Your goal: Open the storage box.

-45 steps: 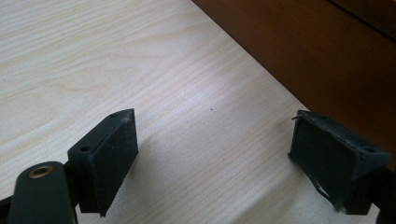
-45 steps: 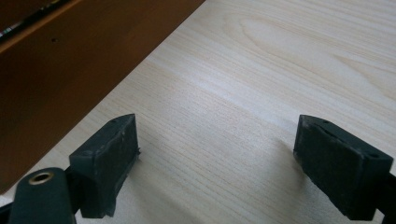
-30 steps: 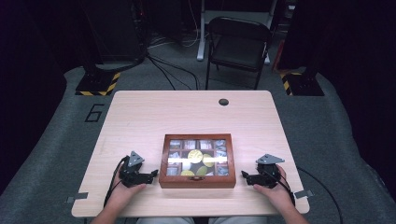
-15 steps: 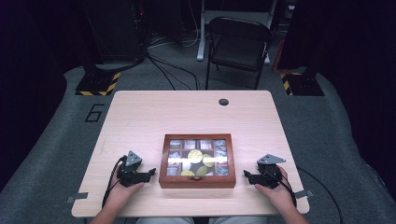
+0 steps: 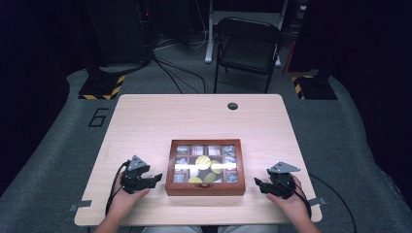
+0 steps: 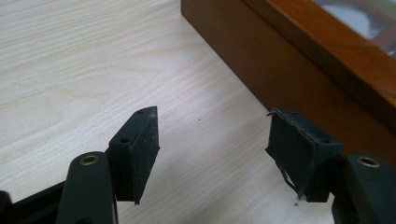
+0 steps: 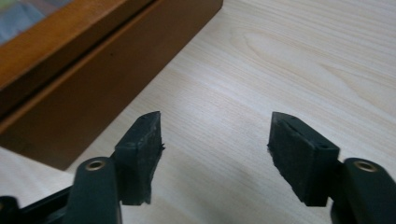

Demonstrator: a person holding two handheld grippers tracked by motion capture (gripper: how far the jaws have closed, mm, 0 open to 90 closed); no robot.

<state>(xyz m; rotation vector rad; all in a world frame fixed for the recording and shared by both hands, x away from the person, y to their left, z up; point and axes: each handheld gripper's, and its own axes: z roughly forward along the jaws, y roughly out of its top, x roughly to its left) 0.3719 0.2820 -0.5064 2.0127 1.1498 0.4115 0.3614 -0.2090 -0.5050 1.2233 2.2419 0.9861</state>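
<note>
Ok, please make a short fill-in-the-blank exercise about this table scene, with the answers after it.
1. The wooden box has a closed glass ____.
2. The left gripper has ____ between its jaws.
3. The right gripper rests on the ____.
4. Behind the table stands a folding ____.

Missing words: lid; nothing; table; chair

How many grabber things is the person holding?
2: the left black hand-held gripper sits left of the glass-lidded brown wooden box; the right black hand-held gripper sits right of it.
</note>
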